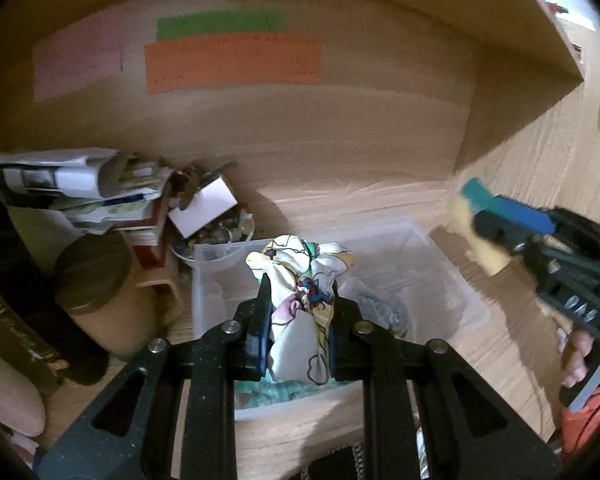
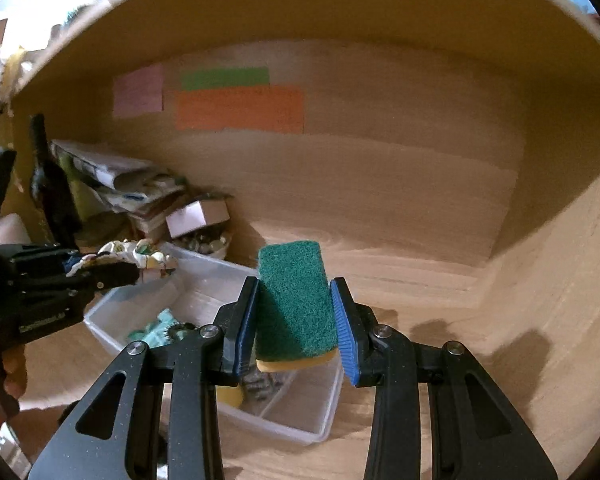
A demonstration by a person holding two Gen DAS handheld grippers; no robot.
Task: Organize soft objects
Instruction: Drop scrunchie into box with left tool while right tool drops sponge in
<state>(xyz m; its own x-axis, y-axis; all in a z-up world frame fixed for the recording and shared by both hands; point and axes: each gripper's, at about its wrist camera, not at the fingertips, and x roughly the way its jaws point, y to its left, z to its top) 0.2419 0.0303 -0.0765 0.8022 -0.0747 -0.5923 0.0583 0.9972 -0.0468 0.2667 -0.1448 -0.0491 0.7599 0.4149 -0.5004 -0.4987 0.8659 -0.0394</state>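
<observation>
My left gripper [image 1: 298,300] is shut on a bunched patterned cloth [image 1: 300,276], white with coloured print, and holds it above a clear plastic bin [image 1: 452,276]. My right gripper [image 2: 294,304] is shut on a green-topped yellow sponge [image 2: 294,300] and holds it over the same bin [image 2: 324,412]. The bin holds a teal cloth [image 2: 156,328], a dark scrubber [image 1: 384,314] and a yellow sponge [image 2: 230,396]. The right gripper with its sponge [image 1: 480,224] shows at the right in the left wrist view. The left gripper with its cloth [image 2: 136,256] shows at the left in the right wrist view.
I am inside a wooden shelf compartment with coloured paper notes [image 1: 232,62] on the back wall. At the left stand a stack of papers [image 1: 80,188], a small white box [image 1: 202,210], a bowl of small items [image 1: 220,236], a round tin [image 1: 96,276] and a dark bottle [image 2: 50,184].
</observation>
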